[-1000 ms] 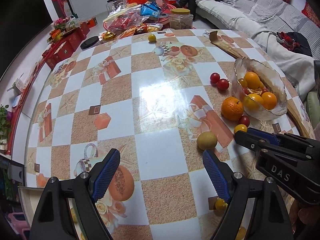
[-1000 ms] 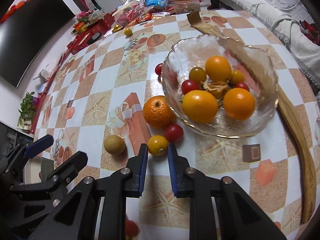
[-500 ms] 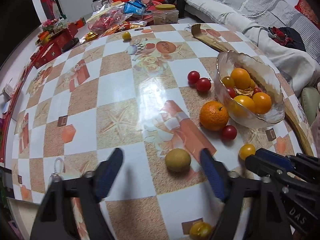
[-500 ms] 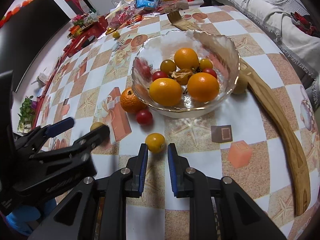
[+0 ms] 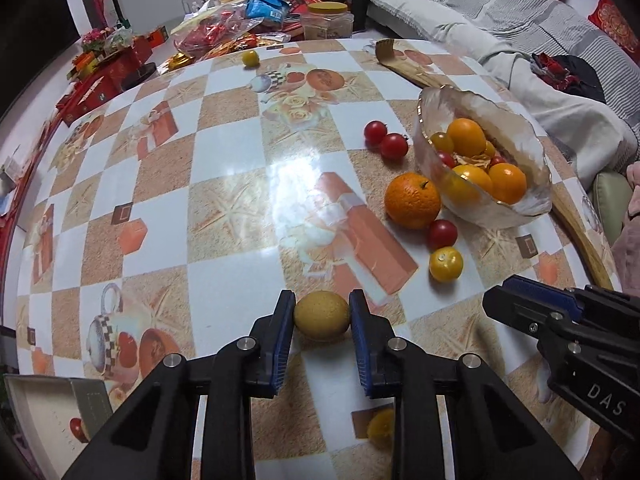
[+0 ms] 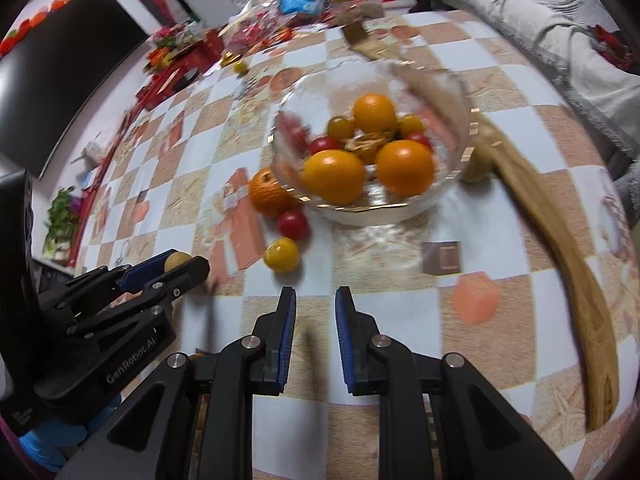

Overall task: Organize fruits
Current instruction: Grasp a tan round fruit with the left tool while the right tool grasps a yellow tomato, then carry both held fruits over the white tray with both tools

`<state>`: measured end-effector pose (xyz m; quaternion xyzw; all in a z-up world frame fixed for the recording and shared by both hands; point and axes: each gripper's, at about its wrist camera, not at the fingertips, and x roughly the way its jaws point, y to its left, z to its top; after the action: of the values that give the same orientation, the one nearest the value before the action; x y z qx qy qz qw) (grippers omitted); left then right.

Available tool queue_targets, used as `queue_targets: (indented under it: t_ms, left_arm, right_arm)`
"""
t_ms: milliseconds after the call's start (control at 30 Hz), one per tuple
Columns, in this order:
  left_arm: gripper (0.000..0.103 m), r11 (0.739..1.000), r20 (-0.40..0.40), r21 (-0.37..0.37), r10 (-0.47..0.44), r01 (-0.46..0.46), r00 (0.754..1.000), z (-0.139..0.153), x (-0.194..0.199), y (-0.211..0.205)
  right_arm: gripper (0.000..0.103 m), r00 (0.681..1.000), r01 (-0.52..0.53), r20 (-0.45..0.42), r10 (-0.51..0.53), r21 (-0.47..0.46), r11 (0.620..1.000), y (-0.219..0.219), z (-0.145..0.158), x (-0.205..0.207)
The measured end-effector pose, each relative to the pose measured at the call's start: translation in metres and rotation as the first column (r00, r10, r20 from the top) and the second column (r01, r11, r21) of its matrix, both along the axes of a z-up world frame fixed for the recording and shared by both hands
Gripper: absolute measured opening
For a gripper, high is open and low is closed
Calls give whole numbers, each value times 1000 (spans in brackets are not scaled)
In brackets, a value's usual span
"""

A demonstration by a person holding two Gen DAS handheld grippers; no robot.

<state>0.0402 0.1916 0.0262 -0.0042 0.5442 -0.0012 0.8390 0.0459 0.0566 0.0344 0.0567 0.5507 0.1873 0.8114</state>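
Left gripper is clamping a tan fruit on the table.

Both blue pads are pressing the fruit's sides while it is sitting on the checkered cloth, near a yellow tomato and well short of the glass bowl holding oranges and small tomatoes. An orange is lying just beside the bowl. The right gripper is hovering with a narrow gap, holding nothing, its view blurred.

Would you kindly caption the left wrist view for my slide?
Left gripper closes around a brown fruit near the glass bowl.
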Motion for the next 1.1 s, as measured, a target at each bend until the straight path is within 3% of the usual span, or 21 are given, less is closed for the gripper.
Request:
queue_targets:
  t_ms: [33, 100, 233, 367, 433, 567, 800, 1100]
  left_arm:
    - [29, 1000, -4, 2, 6, -6, 1000, -1, -1, 2]
    - [29, 1000, -11, 7, 25, -25, 1000, -4, -2, 7]
    - [29, 999, -8, 12, 48, -48, 999, -5, -6, 14]
    - [29, 998, -19, 5, 65, -65, 998, -8, -9, 20]
    - [29, 997, -21, 1, 71, -71, 997, -10, -10, 23]
    - [29, 997, -12, -9, 74, -74, 997, -4, -14, 27]
    - [29, 995, 4, -32, 99, -98, 995, 15, -34, 38]
    - [29, 983, 11, -26, 180, -180, 984, 39, -74, 67]
  right_arm:
    - [23, 1000, -6, 4, 6, -2, 1000, 3, 0, 1]
    - [35, 999, -31, 7, 31, -6, 1000, 12, -3, 5]
    - [36, 998, -64, 11, 64, 4, 998, 27, -7, 10]
    - [35, 996, -79, 29, 80, -38, 996, 43, -10, 16]
    - [22, 997, -74, 27, 76, -64, 995, 48, -10, 20]
    - [22, 998, -58, 26, 58, -6, 998, 39, -1, 17]
    - [22, 996, -86, 23, 86, 12, 996, 35, 17, 0]
    - [22, 987, -158, 28, 157, 20, 987, 59, 47, -29]
